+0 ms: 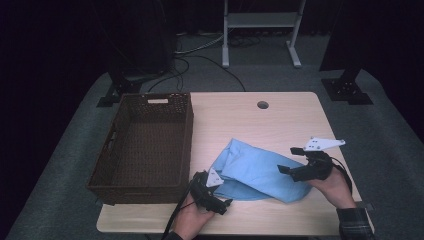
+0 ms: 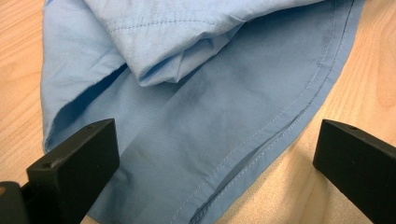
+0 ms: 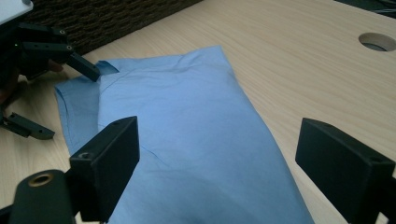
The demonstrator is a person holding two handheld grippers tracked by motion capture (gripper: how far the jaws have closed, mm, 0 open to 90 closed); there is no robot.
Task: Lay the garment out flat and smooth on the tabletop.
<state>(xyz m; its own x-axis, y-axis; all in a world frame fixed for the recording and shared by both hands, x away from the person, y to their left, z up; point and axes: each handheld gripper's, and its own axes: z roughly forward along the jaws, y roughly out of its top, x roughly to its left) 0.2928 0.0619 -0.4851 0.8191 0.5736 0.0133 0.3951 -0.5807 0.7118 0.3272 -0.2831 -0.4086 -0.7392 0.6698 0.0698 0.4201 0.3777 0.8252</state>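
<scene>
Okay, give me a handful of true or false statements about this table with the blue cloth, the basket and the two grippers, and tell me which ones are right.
1. The blue cloth lies on the table, outside the basket. True.
2. The basket holds folded clothes. False: the wicker basket has nothing inside it.
3. The left gripper has its jaws apart, with the hemmed edge of the cloth between them. True.
4. The right gripper is clamped shut on the cloth. False: its jaws stand wide open above the cloth, not pressing it.
5. The basket sits to the right of the cloth in the high view. False: it sits to the left of it.
</scene>
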